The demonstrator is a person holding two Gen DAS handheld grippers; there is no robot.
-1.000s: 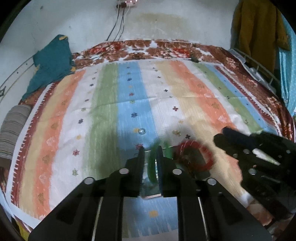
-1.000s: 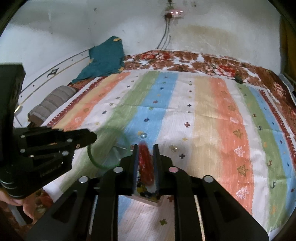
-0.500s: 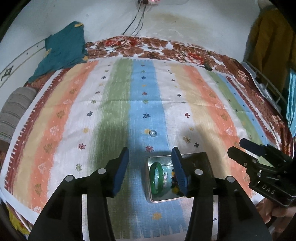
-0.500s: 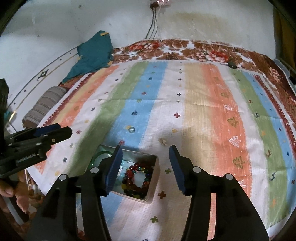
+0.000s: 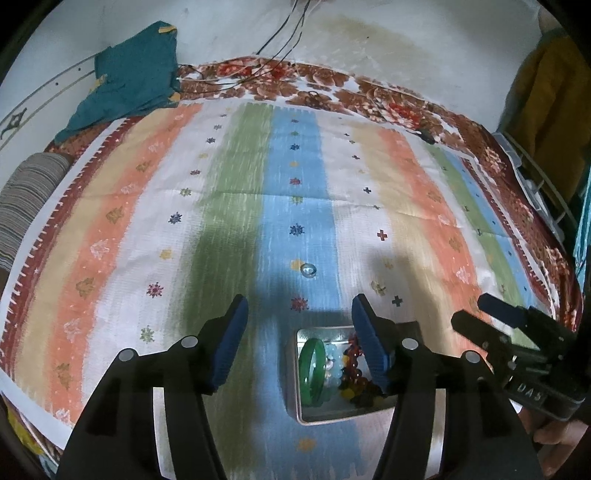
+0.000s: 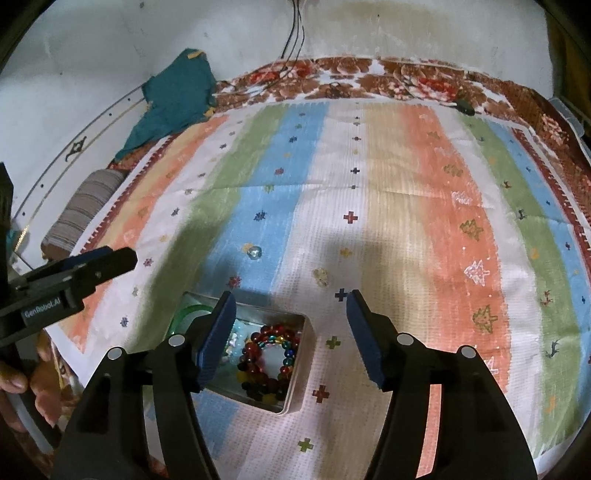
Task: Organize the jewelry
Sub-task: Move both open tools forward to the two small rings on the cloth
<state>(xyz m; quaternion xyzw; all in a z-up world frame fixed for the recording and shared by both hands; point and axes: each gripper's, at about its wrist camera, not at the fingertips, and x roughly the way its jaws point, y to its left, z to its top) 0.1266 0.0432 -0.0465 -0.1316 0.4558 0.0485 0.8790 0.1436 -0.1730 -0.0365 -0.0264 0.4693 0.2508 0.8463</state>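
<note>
A small metal tin sits on the striped cloth near its front edge. In it lie a green bangle, a pale bead bracelet and a red multicolour bead bracelet. My left gripper is open and empty, raised above the tin. My right gripper is open and empty, above the tin's right side. A small clear ring or bead lies on the blue stripe beyond the tin.
The striped cloth covers a bed with a floral sheet. A teal garment lies at the back left, a striped roll at the left edge. Cables hang down the wall. A small dark object lies back right.
Both grippers have opened, dropping the green bangle and red bead bracelet into the tin, and have drawn back and up.
</note>
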